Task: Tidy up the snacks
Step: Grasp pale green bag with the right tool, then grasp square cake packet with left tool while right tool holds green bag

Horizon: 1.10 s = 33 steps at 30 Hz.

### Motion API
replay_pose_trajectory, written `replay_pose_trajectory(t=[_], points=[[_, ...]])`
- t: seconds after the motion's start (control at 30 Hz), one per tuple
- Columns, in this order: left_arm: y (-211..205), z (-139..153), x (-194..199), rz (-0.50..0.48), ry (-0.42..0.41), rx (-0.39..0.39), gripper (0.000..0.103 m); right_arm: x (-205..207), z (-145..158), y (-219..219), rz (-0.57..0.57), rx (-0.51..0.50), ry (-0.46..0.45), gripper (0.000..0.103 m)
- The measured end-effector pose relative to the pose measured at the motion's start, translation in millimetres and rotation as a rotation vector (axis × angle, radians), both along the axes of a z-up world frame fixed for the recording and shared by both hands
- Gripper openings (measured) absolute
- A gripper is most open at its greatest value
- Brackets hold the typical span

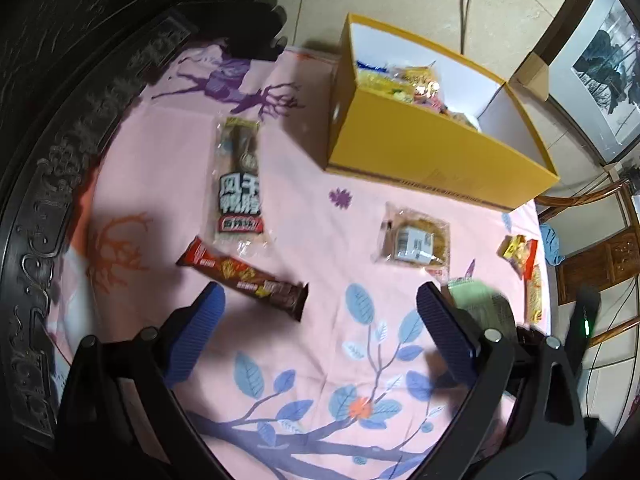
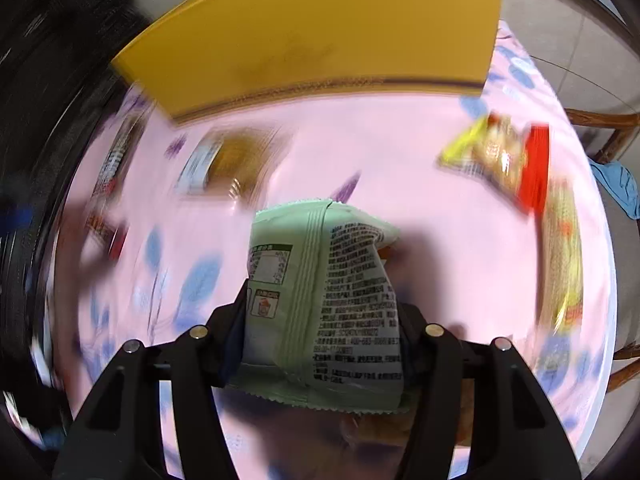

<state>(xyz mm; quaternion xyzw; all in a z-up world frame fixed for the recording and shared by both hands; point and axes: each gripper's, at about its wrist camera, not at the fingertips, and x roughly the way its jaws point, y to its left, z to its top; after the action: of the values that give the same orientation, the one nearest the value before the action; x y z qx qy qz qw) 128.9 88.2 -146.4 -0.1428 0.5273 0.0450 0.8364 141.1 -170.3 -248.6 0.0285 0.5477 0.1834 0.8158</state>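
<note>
A yellow box (image 1: 420, 148) holding several snack packs stands at the far side of the pink floral tablecloth (image 1: 320, 240); it also shows in the right wrist view (image 2: 320, 40). My left gripper (image 1: 320, 304) is open and empty above the cloth, near a brown chocolate bar (image 1: 244, 276). A long dark duck-neck pack (image 1: 240, 184) and a clear-wrapped pastry (image 1: 416, 240) lie beyond it. My right gripper (image 2: 320, 312) is shut on a pale green snack bag (image 2: 324, 300), held above the cloth; that bag also shows in the left wrist view (image 1: 480, 304).
Yellow and red snack packs (image 2: 504, 156) and a long yellow pack (image 2: 564, 256) lie at the table's right edge. Dark carved furniture (image 1: 60, 160) borders the left. Wooden chairs (image 1: 592, 248) stand to the right. The right wrist view is motion-blurred.
</note>
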Motion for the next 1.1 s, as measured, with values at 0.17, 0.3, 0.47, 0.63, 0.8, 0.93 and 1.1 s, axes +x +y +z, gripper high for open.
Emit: replay_pose_trajectory(t=[0.17, 0.3, 0.47, 0.63, 0.8, 0.93, 1.1], points=[[-12, -11, 8, -0.016, 0.029, -0.004, 0.098, -19, -2, 8, 0.033, -0.004, -0.034, 0.078], [-41, -13, 27, -0.085, 0.02, 0.029, 0.098, -21, -4, 12, 0.029, -0.004, -0.031, 0.085], [-67, -9, 39, -0.123, 0.001, 0.025, 0.098, -6, -5, 12, 0.01, 0.008, -0.01, 0.075], [-75, -18, 43, -0.12, 0.025, 0.025, 0.098, -2, 11, 1, 0.014, 0.03, -0.058, 0.055], [-78, -32, 51, -0.108, 0.06, 0.049, 0.098, -2, 46, -35, -0.044, 0.041, -0.131, 0.055], [-96, -57, 66, -0.139, 0.115, 0.088, 0.098, -2, 62, -61, -0.091, 0.038, -0.14, 0.055], [-119, -81, 95, -0.161, 0.128, 0.18, 0.098, -11, 66, -63, -0.088, 0.06, -0.129, 0.055]])
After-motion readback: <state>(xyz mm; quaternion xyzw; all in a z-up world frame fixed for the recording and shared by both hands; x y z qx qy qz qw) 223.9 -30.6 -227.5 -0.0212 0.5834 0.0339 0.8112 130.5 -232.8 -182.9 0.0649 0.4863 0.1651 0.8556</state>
